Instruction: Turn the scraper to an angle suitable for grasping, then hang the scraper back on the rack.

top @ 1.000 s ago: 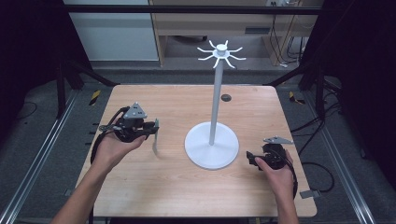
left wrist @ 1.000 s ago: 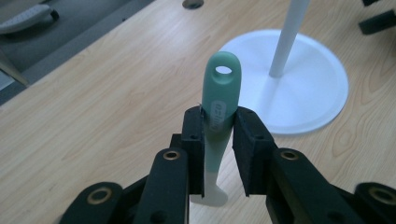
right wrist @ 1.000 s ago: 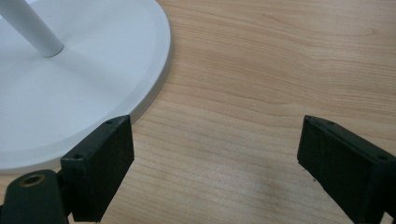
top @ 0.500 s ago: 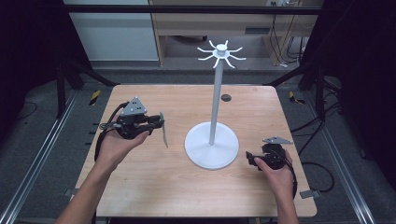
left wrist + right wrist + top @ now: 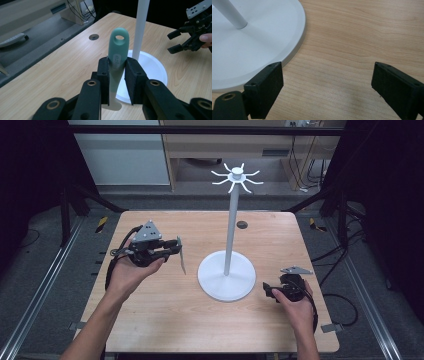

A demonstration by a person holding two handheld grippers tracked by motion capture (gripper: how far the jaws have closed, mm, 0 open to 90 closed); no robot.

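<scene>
Spatula (image 5: 116,60) clamped in left tongs (image 5: 117,75); hang-hole visible in left gripper view.

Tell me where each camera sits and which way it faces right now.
High view: above the person's side, looking forward and down on the table; both forearms, left gripper, right gripper.
Left gripper view: along its jaws, shut on the green utensil, toward the stand.
Right gripper view: down between open jaws at wood beside the stand base.
All three show the stand.
</scene>
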